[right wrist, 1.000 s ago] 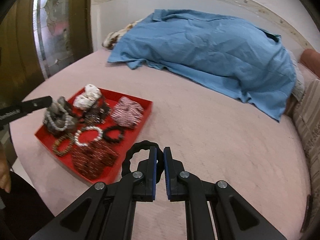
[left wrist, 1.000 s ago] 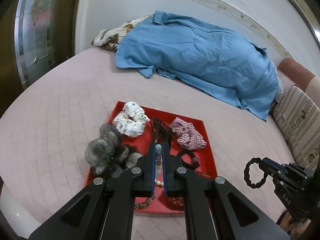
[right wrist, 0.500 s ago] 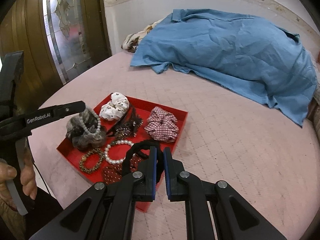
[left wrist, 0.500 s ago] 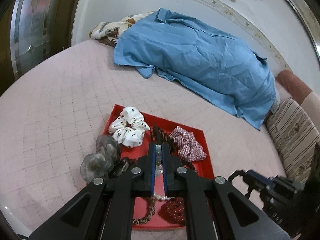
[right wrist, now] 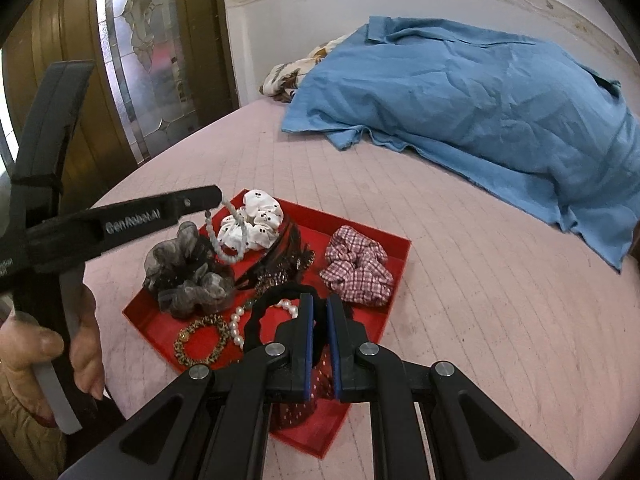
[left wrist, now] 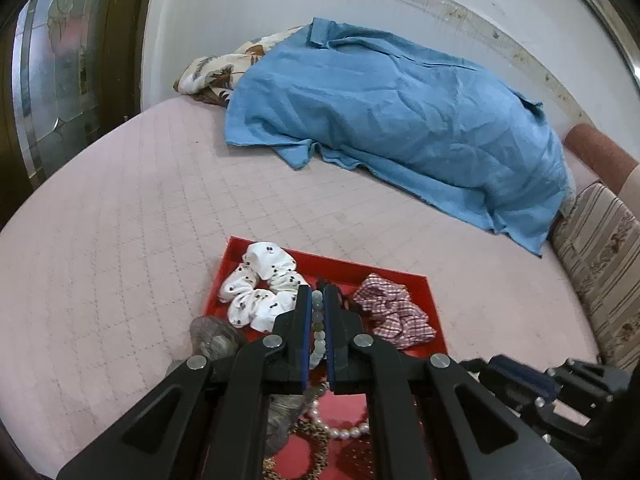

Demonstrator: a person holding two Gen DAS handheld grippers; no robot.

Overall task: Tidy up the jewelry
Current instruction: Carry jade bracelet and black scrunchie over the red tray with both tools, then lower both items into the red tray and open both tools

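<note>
A red tray (right wrist: 396, 254) lies on the pink bed and holds scrunchies and bracelets; it also shows in the left wrist view (left wrist: 434, 300). My left gripper (left wrist: 317, 296) is shut on a pale bead bracelet (left wrist: 318, 330), which hangs from it over the tray's left side (right wrist: 228, 240). My right gripper (right wrist: 319, 304) is shut on a black wavy hair tie (right wrist: 268, 312) just above the tray's near part. In the tray lie a white dotted scrunchie (right wrist: 252, 224), a red checked scrunchie (right wrist: 356, 266), a grey scrunchie (right wrist: 184, 272), a pearl bracelet (right wrist: 238, 326) and a brown bead bracelet (right wrist: 200, 340).
A blue sheet (right wrist: 480, 92) covers a mound at the back of the bed. A wooden door with patterned glass (right wrist: 148, 64) stands at the left. Striped cushions (left wrist: 600, 264) lie at the right bed edge. The person's hand (right wrist: 48, 352) grips the left tool.
My right gripper moved left with the black hair tie, from beside the tray to over its near part. My left gripper lifted the bead bracelet higher above the tray.
</note>
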